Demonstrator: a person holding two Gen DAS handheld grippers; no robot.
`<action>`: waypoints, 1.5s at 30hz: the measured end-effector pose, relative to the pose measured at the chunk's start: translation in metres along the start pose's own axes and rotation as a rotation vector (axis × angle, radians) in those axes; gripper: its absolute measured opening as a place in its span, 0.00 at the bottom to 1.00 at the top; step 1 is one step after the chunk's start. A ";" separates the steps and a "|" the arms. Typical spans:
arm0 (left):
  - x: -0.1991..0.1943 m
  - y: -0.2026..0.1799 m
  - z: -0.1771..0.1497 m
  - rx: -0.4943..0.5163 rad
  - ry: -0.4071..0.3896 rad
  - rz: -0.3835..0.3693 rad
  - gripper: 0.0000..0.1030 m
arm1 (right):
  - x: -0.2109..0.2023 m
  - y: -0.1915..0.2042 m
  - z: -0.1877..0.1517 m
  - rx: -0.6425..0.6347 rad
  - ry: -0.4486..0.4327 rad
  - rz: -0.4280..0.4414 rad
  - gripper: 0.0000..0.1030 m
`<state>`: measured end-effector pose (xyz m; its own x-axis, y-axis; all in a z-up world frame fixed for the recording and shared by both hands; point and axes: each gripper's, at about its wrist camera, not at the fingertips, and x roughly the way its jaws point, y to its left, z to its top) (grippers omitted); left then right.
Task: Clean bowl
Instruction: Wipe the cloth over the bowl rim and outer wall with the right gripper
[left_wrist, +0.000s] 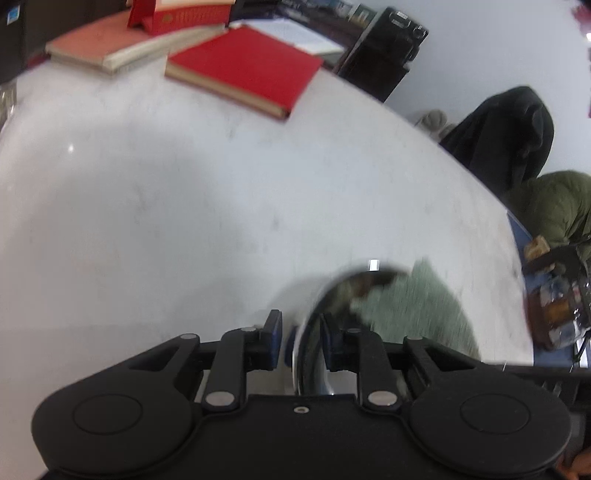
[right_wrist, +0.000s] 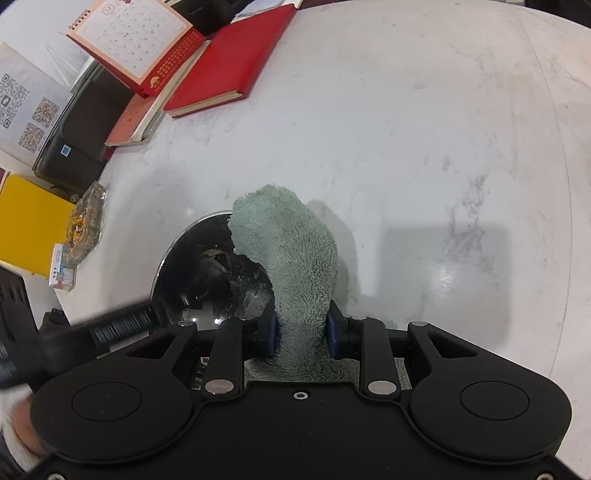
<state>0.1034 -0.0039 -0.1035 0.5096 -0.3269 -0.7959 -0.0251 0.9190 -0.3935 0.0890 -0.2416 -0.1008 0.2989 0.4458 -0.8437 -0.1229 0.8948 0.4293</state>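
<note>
A shiny steel bowl (right_wrist: 207, 273) sits on the white marble table (right_wrist: 406, 147). My right gripper (right_wrist: 302, 334) is shut on a fuzzy pale green cloth (right_wrist: 291, 243), which reaches over the bowl's right rim and into it. White residue shows on the bowl's inner wall beside the cloth. In the left wrist view my left gripper (left_wrist: 301, 341) is shut on the bowl's rim (left_wrist: 306, 332), one finger outside and one inside. The blurred green cloth (left_wrist: 410, 302) lies across the bowl (left_wrist: 343, 291) beyond it.
Red books (left_wrist: 243, 66) and a desk calendar (right_wrist: 136, 40) lie at the table's far side. A black printer (right_wrist: 85, 125), a yellow box (right_wrist: 29, 225) and a glass dish (right_wrist: 86, 221) stand left of the bowl. Dark and green jackets (left_wrist: 517, 147) hang beyond the table's right edge.
</note>
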 end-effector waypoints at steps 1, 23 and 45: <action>0.001 0.001 0.001 0.001 0.007 -0.006 0.16 | 0.001 0.001 0.001 -0.006 0.001 0.001 0.24; 0.006 -0.007 -0.010 0.077 0.052 0.012 0.17 | 0.015 0.034 0.034 -0.317 0.009 -0.065 0.22; 0.012 -0.012 -0.013 0.045 0.040 0.040 0.25 | 0.007 0.005 -0.005 -0.060 -0.041 -0.021 0.26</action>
<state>0.0987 -0.0217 -0.1149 0.4744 -0.2974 -0.8285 -0.0057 0.9401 -0.3408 0.0856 -0.2340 -0.1065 0.3403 0.4264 -0.8381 -0.1721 0.9045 0.3903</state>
